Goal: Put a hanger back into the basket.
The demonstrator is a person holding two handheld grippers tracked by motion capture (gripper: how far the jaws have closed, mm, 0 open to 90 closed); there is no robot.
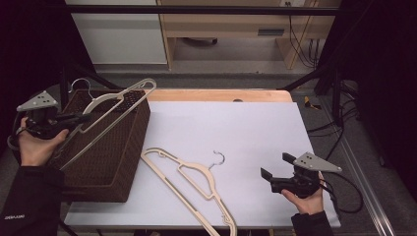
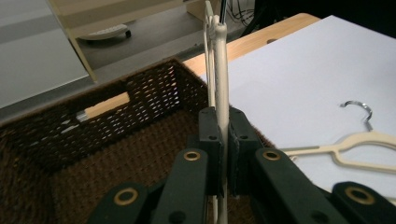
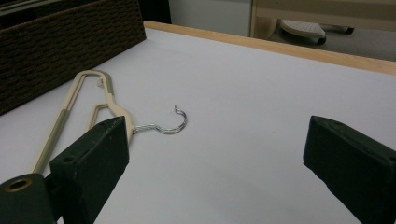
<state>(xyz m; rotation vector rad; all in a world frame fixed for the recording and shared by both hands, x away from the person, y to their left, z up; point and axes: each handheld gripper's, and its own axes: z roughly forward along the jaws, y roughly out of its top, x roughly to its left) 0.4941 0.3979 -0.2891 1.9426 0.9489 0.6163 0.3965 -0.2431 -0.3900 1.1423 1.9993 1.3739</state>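
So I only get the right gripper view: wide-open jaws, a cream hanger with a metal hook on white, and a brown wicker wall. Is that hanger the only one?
Observer: No. A second hanger is up over the wicker basket, clamped in the left gripper.
Operator: Clamped where on it?
Observer: On a thin cream bar, which stands on edge between the shut jaws in the left gripper view.
Operator: And is the basket holding anything?
Observer: In the left gripper view its floor looks bare.
Operator: Where does my gripper sit?
Observer: The right gripper is near the table's front right, apart from the flat hanger.
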